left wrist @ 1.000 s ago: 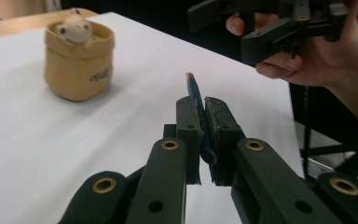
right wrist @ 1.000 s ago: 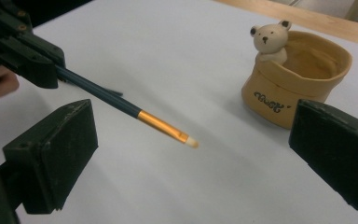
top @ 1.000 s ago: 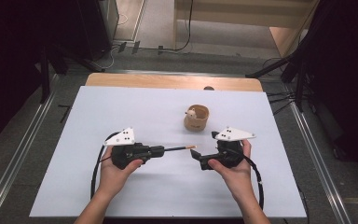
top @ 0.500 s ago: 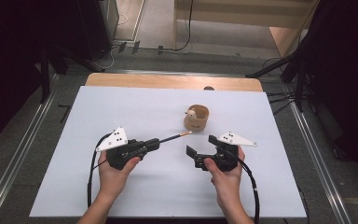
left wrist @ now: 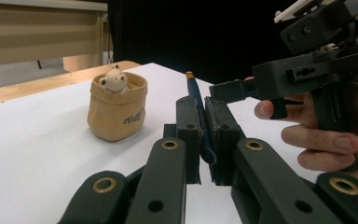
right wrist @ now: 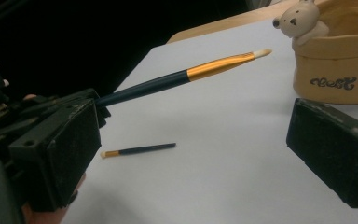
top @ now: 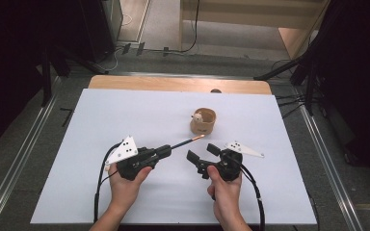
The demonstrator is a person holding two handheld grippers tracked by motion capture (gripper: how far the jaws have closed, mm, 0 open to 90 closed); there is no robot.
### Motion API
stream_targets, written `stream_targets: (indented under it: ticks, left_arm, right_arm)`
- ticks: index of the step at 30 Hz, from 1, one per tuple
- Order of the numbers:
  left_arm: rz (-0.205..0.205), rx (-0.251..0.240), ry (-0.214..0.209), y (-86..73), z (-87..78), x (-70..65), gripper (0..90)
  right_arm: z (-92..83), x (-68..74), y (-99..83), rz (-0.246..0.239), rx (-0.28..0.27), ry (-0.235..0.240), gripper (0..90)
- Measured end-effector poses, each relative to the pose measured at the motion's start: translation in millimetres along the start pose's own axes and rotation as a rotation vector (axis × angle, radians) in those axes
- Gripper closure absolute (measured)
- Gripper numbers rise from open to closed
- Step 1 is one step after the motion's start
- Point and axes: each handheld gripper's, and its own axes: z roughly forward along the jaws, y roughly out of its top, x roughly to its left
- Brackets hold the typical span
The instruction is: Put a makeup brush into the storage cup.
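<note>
while the dark-handled makeup brush point(top: 183, 143) is sitting clamped between the shut jaws of the left gripper point(top: 165, 150), its gold ferrule and pale tip are now pointing up and to the right toward the tan pouch-shaped holder point(top: 203, 121), where a second ago the brush was lying nearly level across the gap between the two hands. in the left gripper view the handle point(left wrist: 198, 116) is running up between the two pads, with the tip leaning toward the holder point(left wrist: 116, 108). that tilt is suggesting, as a judgement, that the brush is being aimed for dropping into the holder, though the tip is stopping short of the rim and hanging above the white table cover point(top: 125, 110).

the right gripper point(top: 201, 153) is drawing back toward the person and sinking a little compared with a second ago, its jaws standing wide with nothing between them, so the handover looks finished on that side. in the right gripper view a second, smaller brush point(right wrist: 137, 150) is lying flat on the cover, well apart from the holder point(right wrist: 335, 70).

a little bear figure point(right wrist: 299, 21) is peeking over the holder's rim on the near side, and it could be catching the tip as the brush goes in. the open right jaws are also sitting just beside the brush's path.
</note>
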Motion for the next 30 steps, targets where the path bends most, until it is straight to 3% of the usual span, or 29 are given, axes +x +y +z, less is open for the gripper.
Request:
stream_targets:
  ticks: [9,20,28,30]
  left_arm:
    - [0.012,-0.022,-0.010,-4.2,7.1,-10.1,86.3]
    - [0.023,-0.019,-0.021,-7.4,13.5,-18.9,86.3]
    - [0.036,-0.011,-0.033,-8.8,16.8,-23.3,86.3]
    - [0.041,-0.008,-0.036,-9.1,17.3,-24.0,86.3]
  right_arm:
    - [-0.2,-2.3,-2.6,0.110,-0.049,0.047,13.6]
    - [1.5,-4.6,-4.5,0.182,-0.068,0.059,31.1]
    - [3.4,-9.6,-7.7,0.253,-0.079,0.133,45.8]
    - [4.0,-10.9,-8.7,0.255,-0.079,0.133,48.9]
